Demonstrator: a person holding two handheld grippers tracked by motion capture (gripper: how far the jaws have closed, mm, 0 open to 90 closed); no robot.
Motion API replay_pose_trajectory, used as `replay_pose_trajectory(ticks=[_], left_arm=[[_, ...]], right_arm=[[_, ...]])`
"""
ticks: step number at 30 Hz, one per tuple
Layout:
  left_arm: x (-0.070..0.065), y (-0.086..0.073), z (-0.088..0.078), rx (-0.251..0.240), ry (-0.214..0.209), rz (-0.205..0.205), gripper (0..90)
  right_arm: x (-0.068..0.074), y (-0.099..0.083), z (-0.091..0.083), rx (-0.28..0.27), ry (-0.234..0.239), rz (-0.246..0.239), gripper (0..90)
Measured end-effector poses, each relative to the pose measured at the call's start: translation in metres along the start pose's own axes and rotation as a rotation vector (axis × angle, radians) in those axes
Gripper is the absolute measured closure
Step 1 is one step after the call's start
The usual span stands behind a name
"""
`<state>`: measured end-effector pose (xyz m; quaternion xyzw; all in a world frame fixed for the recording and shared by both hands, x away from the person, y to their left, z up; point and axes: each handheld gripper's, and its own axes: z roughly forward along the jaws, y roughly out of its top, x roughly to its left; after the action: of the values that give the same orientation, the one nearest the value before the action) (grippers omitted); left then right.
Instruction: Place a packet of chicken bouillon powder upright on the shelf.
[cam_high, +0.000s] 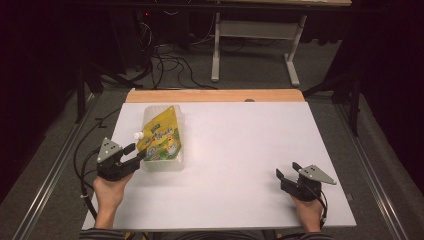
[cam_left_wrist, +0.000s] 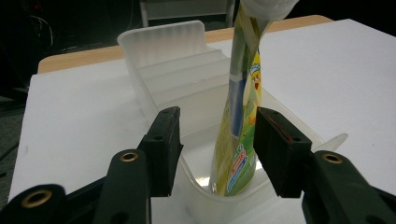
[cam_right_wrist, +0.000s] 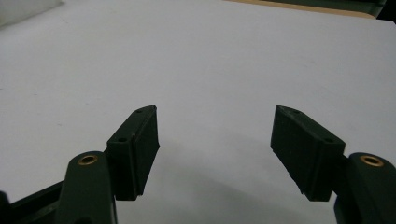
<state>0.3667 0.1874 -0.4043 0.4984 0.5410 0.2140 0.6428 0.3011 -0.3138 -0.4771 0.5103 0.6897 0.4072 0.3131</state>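
A yellow spouted pouch (cam_high: 162, 137) with a white cap (cam_high: 136, 135) rests in a clear plastic tray (cam_high: 165, 165) on the left of the white table. In the left gripper view the pouch (cam_left_wrist: 238, 140) stands on edge inside the tray (cam_left_wrist: 173, 56), between my jaws. My left gripper (cam_high: 136, 152) is at the tray's near end; its jaws (cam_left_wrist: 215, 135) straddle the tray rim and the pouch, standing apart with a gap on the left side. My right gripper (cam_high: 288, 170) rests open near the front right of the table, nothing between its jaws (cam_right_wrist: 215, 135).
The white table top (cam_high: 240, 150) has a wooden strip (cam_high: 215, 95) along its far edge. Beyond it stand a grey table frame (cam_high: 255, 50) and cables (cam_high: 170, 65) on the floor. Metal rails run along both sides.
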Motion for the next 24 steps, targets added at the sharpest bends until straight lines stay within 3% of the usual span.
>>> replay_pose_trajectory(ticks=[24], left_arm=[[-0.008, -0.009, -0.030, -0.039, -0.011, -0.009, 47.5]], right_arm=[[0.000, 0.000, 0.000, -0.004, 0.000, 0.004, 32.7]])
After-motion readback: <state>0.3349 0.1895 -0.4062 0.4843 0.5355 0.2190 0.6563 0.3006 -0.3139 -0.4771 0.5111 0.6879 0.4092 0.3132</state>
